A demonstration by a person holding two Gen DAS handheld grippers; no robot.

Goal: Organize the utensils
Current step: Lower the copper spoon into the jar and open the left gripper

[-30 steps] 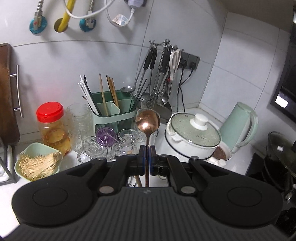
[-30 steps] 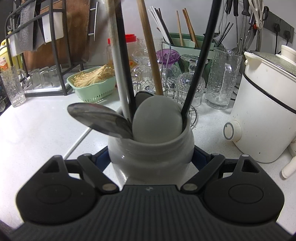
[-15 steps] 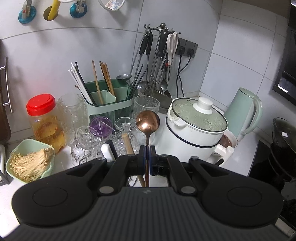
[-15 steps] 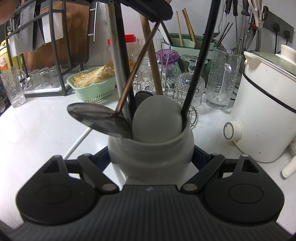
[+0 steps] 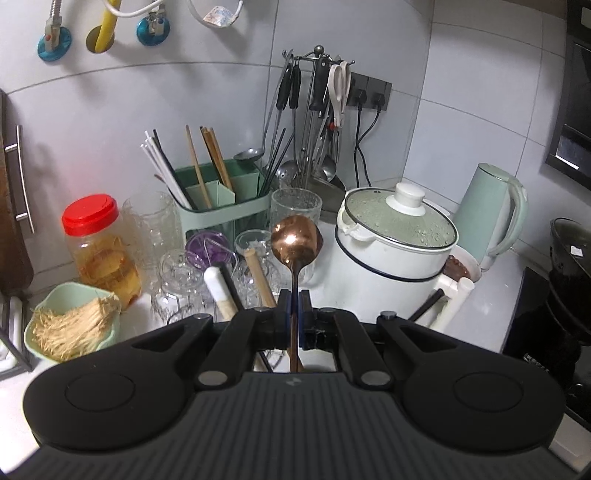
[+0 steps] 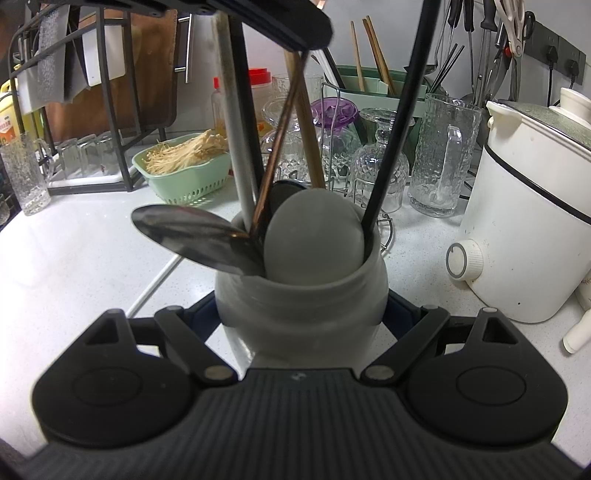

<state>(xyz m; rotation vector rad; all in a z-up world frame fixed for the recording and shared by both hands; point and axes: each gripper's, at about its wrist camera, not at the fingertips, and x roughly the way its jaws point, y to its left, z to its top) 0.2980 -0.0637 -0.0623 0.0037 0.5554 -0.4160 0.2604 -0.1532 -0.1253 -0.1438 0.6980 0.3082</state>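
My left gripper (image 5: 294,310) is shut on the handle of a copper spoon (image 5: 295,238), bowl end up. In the right wrist view the spoon's copper handle (image 6: 280,140) slants down into a grey ceramic utensil jar (image 6: 301,306), under the left gripper's body (image 6: 266,18). My right gripper (image 6: 301,314) is shut on the jar's sides and holds it on the white counter. The jar holds a steel spoon (image 6: 184,232), a grey spatula (image 6: 314,236) and several upright handles, whose tops (image 5: 221,288) show in the left wrist view.
A white pot (image 5: 399,251), a green kettle (image 5: 491,214), a green chopstick caddy (image 5: 221,206), glasses (image 6: 443,155), a red-lidded jar (image 5: 98,243) and a green bowl of enoki mushrooms (image 6: 184,166) crowd the counter's back. A black dish rack (image 6: 74,110) stands left.
My left gripper has lowered the copper spoon; its handle tip has gone down among the handles into the grey jar. The right gripper and jar have not moved.
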